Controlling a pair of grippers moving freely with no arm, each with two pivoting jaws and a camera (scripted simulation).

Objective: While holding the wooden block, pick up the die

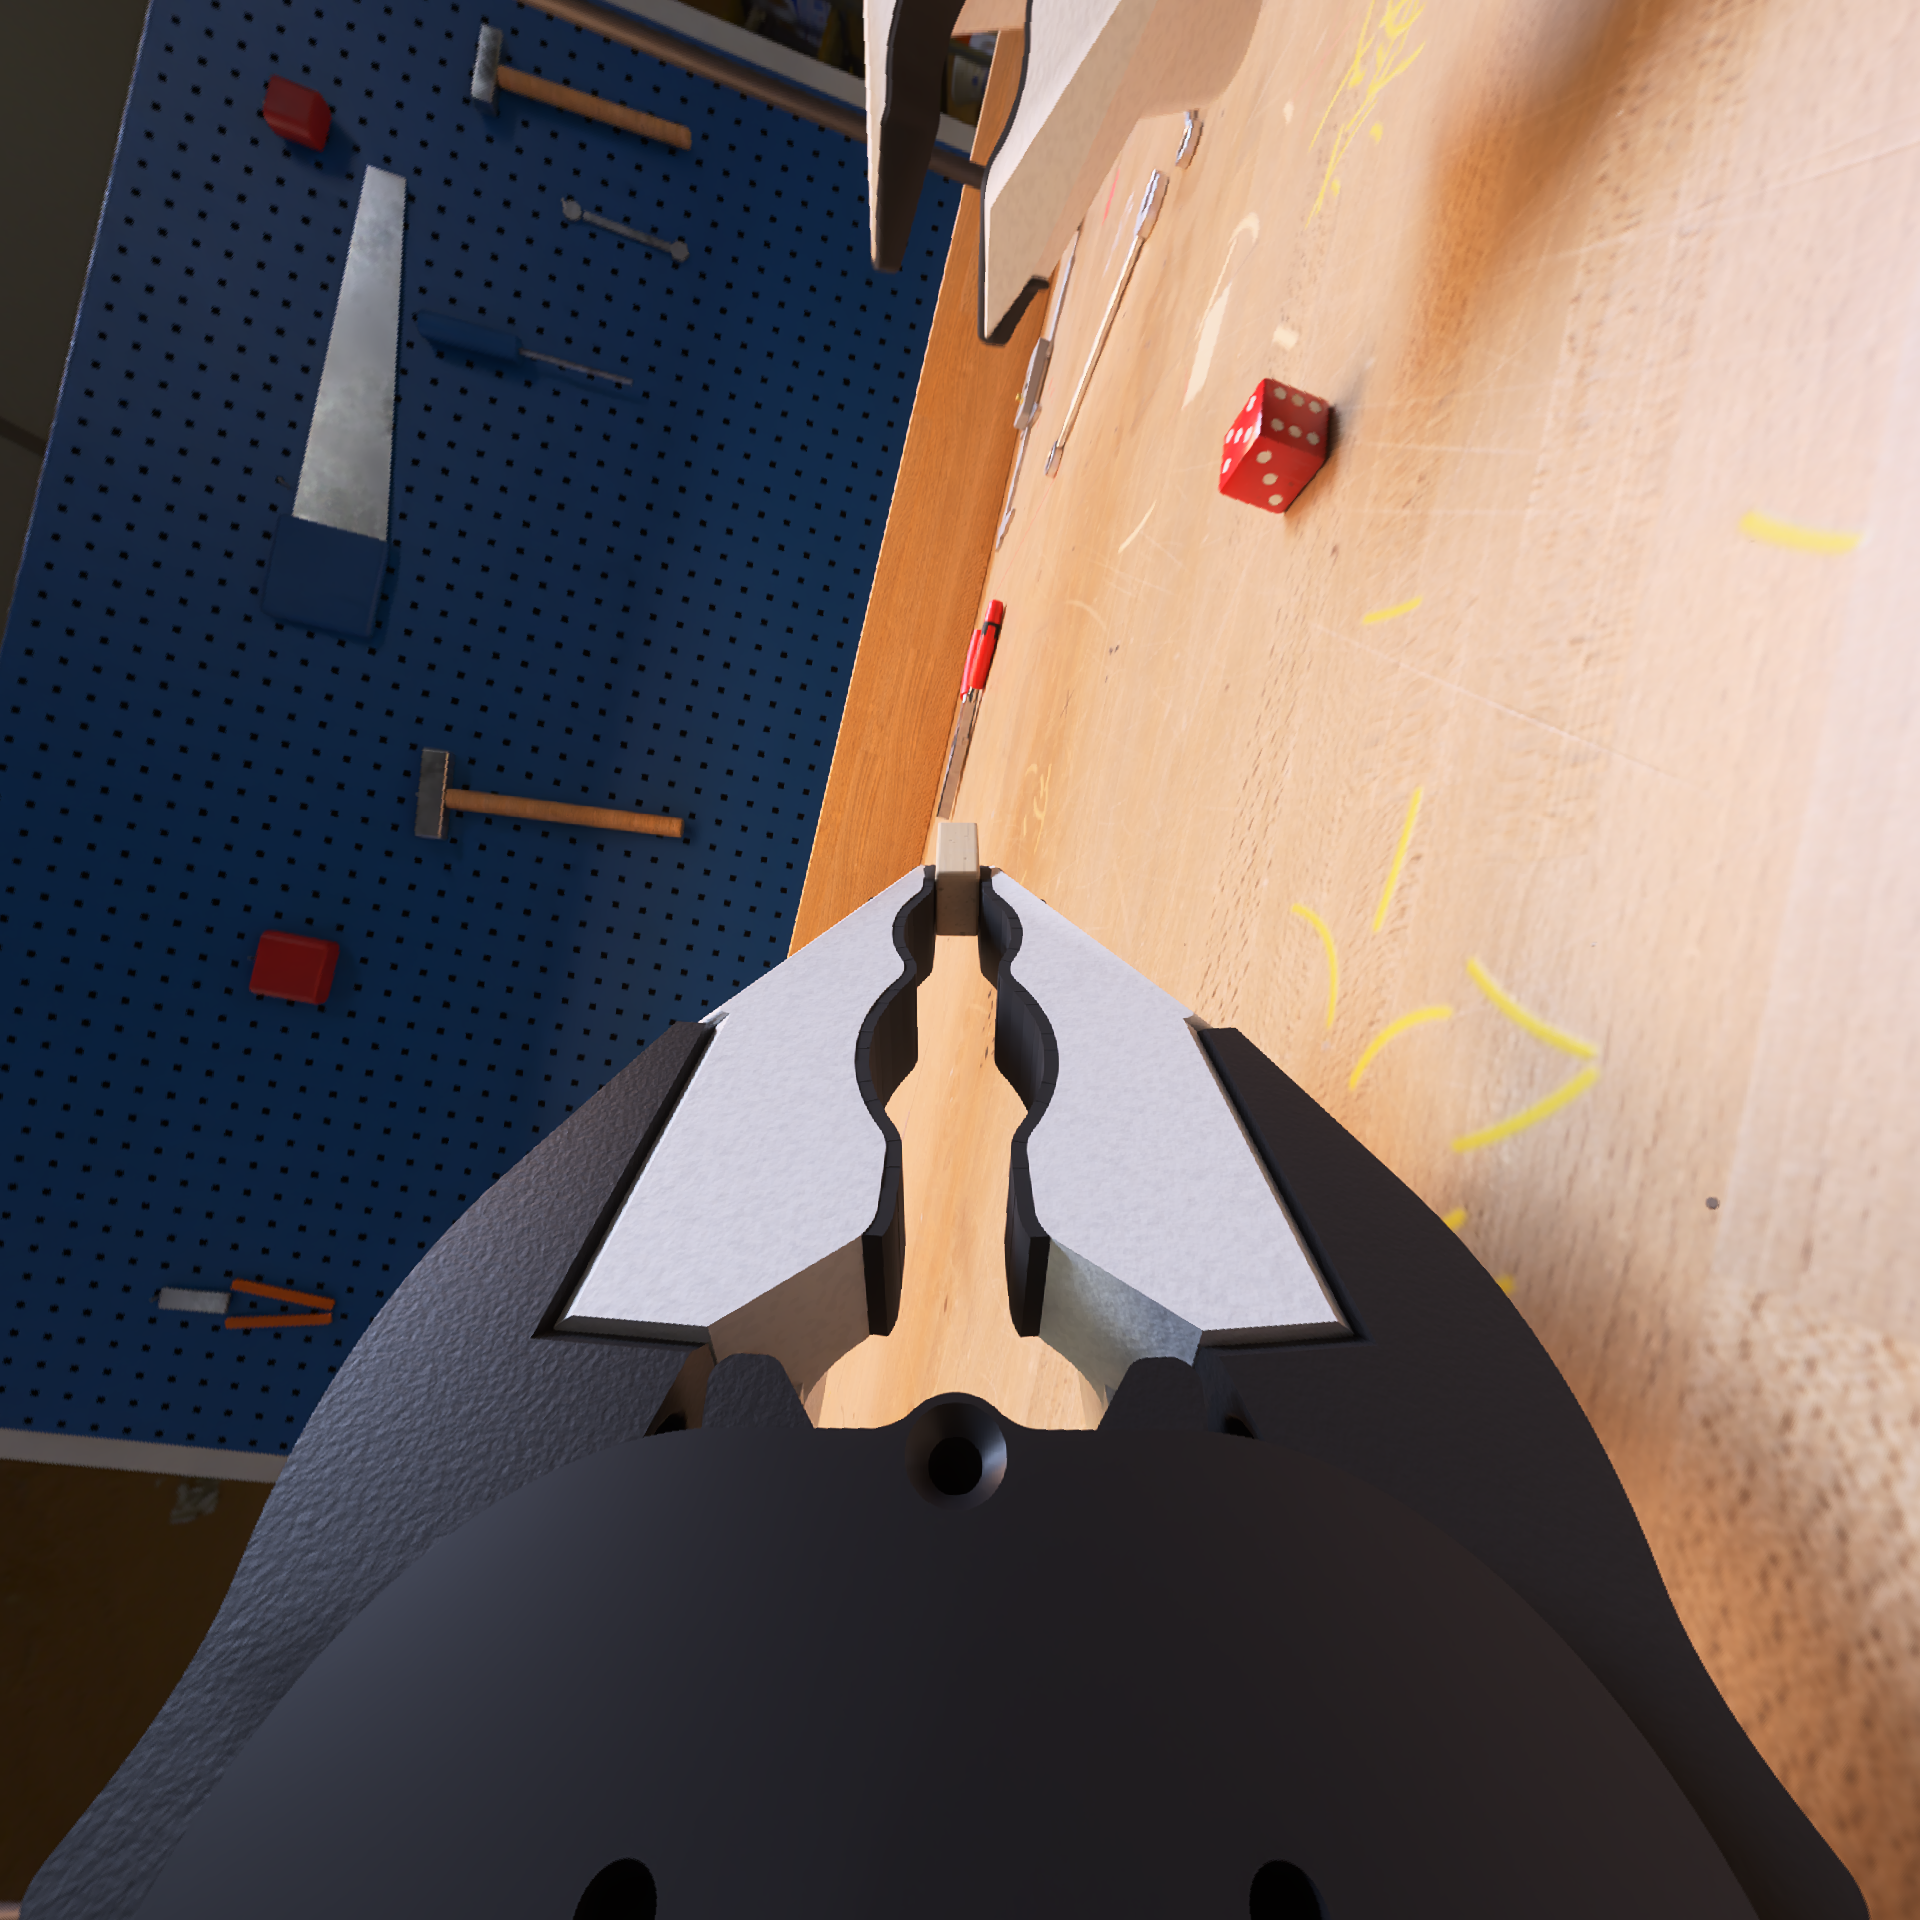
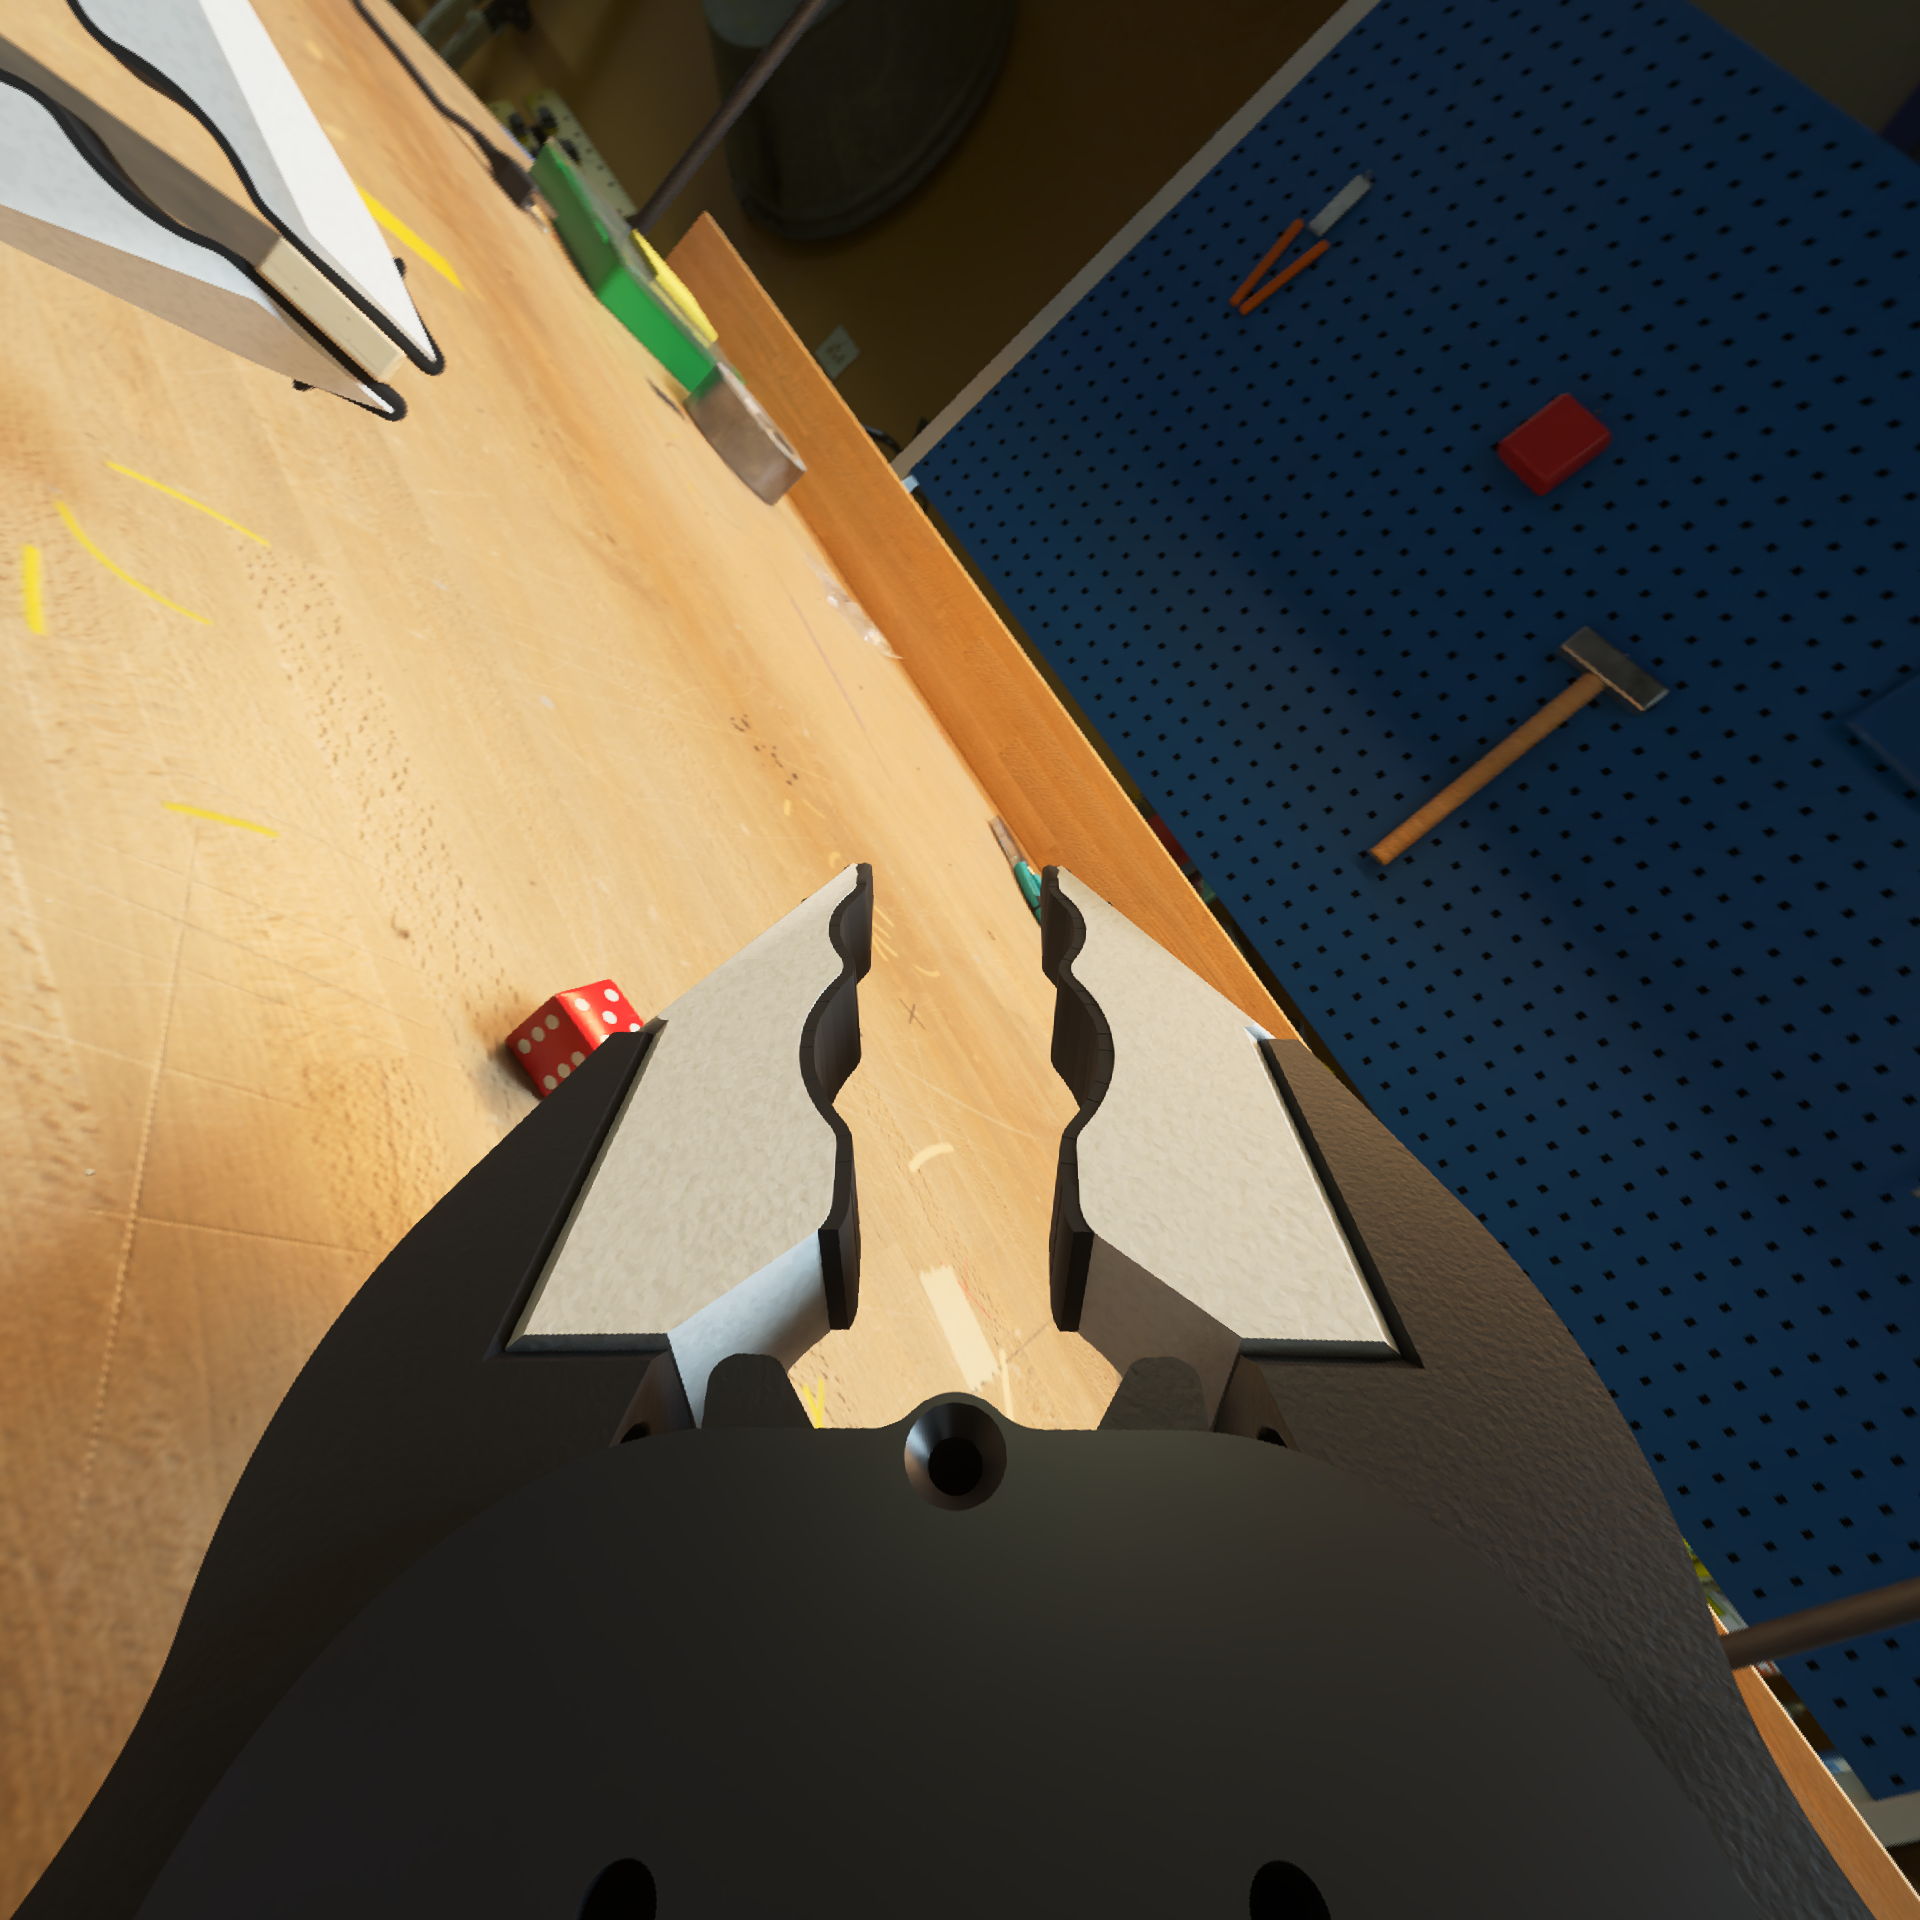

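My left gripper (image 1: 957,883) is shut on a small pale wooden block (image 1: 957,878) held at its fingertips, above the workbench. The red die (image 1: 1276,445) with white pips lies on the bench ahead and to the right of it. In the right wrist view the die (image 2: 569,1031) sits just left of my right gripper's left finger, partly hidden by the gripper body. My right gripper (image 2: 956,894) is open and empty, with bare bench between its fingers. The left gripper with the block (image 2: 322,301) shows at the top left of the right wrist view; the right gripper (image 1: 997,156) shows at the top of the left wrist view.
A blue pegboard (image 1: 468,623) with hammers, a saw and red boxes stands behind the bench's raised back rail (image 1: 883,675). A red pen (image 1: 980,649) and metal tools (image 1: 1101,322) lie along the rail. A green block (image 2: 634,281) and a metal block (image 2: 748,442) sit farther off.
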